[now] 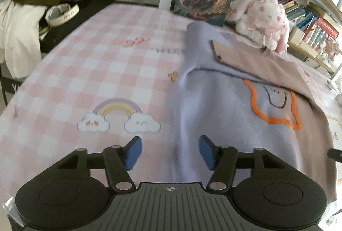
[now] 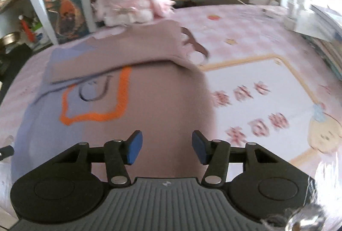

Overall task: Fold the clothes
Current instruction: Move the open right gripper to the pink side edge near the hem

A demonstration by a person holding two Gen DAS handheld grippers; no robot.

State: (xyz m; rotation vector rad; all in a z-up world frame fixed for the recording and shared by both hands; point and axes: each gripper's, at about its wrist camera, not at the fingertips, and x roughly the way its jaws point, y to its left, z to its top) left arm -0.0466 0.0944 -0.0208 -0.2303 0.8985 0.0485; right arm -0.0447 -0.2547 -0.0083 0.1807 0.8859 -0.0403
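The pink checked table cover (image 1: pixel 89 64) carries your two-tone sweater (image 1: pixel 224 107) near its far edge, sleeves seemingly crossed over the chest for folding. Your left gripper (image 1: pixel 170 152) and right gripper (image 2: pixel 166 146) both gape wide, holding nothing, above the hem.

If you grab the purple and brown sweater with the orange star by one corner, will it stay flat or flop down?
The sweater would probably flop: it already lies in soft folds, with a sleeve draped across its front. It looks fuzzy and thick, so likely not slippery. Both the left tool and right tool are open and holding nothing.
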